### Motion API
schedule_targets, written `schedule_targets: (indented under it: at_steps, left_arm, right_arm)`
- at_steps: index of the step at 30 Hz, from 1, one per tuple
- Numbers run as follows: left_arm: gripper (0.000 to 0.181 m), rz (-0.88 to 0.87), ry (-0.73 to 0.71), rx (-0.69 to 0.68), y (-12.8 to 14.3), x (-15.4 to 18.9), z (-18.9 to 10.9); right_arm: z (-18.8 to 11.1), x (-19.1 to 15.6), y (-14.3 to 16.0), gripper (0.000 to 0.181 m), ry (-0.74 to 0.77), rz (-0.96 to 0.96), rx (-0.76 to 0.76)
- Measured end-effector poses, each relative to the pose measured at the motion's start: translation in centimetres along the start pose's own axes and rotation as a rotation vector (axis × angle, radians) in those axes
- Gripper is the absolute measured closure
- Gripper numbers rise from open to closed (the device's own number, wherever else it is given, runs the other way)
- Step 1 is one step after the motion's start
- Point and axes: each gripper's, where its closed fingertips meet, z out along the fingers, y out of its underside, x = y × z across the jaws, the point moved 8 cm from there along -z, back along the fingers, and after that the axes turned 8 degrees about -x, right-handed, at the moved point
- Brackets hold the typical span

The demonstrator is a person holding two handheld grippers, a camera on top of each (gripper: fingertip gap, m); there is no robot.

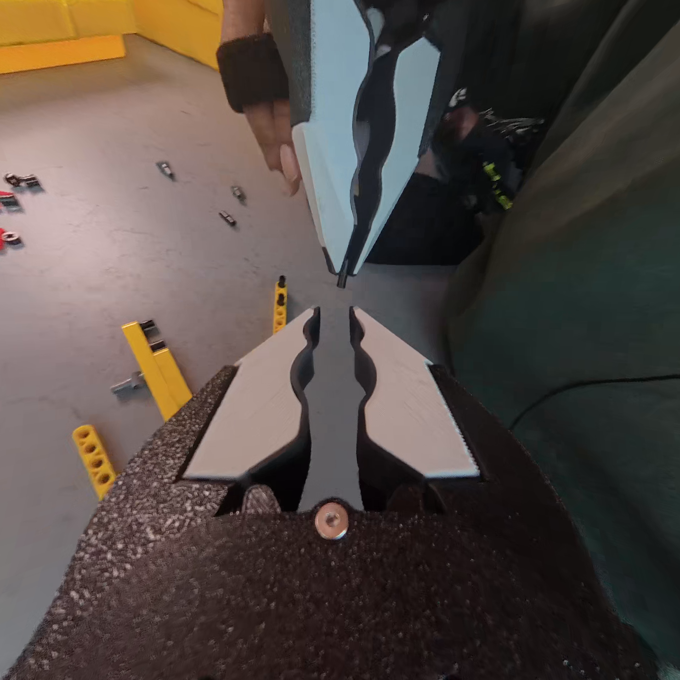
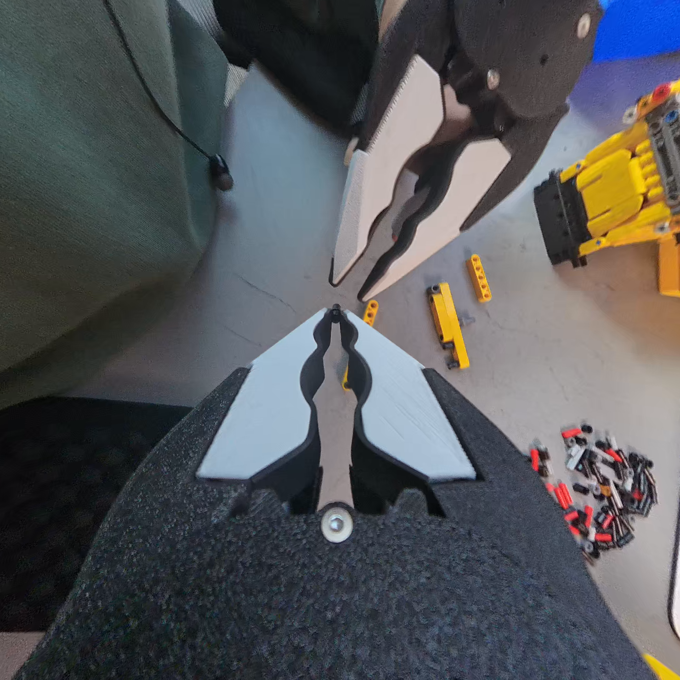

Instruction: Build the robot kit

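Right wrist view: right gripper [image 2: 335, 312] pinches a small black plastic pin [image 2: 335, 311] at its fingertips; the left gripper [image 2: 346, 290], tips slightly parted and empty, faces it, just beyond.

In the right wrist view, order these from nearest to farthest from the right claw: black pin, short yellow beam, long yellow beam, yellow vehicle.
1. black pin: between the right claw tips.
2. short yellow beam: just right.
3. long yellow beam: farther right.
4. yellow vehicle: far upper right.

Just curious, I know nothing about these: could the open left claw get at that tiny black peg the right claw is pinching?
Probably yes. The left gripper is open and empty, tip to tip with the right gripper; the black peg pokes out toward it across a bare gap.
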Motion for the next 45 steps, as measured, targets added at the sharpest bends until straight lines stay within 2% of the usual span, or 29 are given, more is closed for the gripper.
schedule_targets:
  at_steps: [2, 6, 13, 33, 45]
  left_arm:
    - [0.162, 0.009, -0.12, -0.075, 0.6, -1.0, 0.3]
    - [0.158, 0.02, -0.252, -0.182, 1.6, -1.6, 1.3]
    - [0.172, 0.047, -0.351, -0.259, 2.2, -1.7, 2.4]
    - [0.174, -0.017, -0.308, -0.251, 2.3, -2.0, 2.2]
    - [0.174, -0.04, -0.283, -0.247, 2.3, -2.2, 2.1]
  right_arm:
    - [0.8, 1.1, 1.1, 0.178, -0.014, 0.032, -0.098]
    - [2.5, 1.7, 1.3, 0.177, -0.045, 0.012, -0.268]
    - [3.9, 2.1, 1.4, 0.177, -0.072, -0.002, -0.423]
    - [4.5, 2.3, 0.7, 0.178, -0.105, -0.056, -0.538]
    - [4.9, 2.3, -0.2, 0.179, -0.104, -0.198, -0.637]
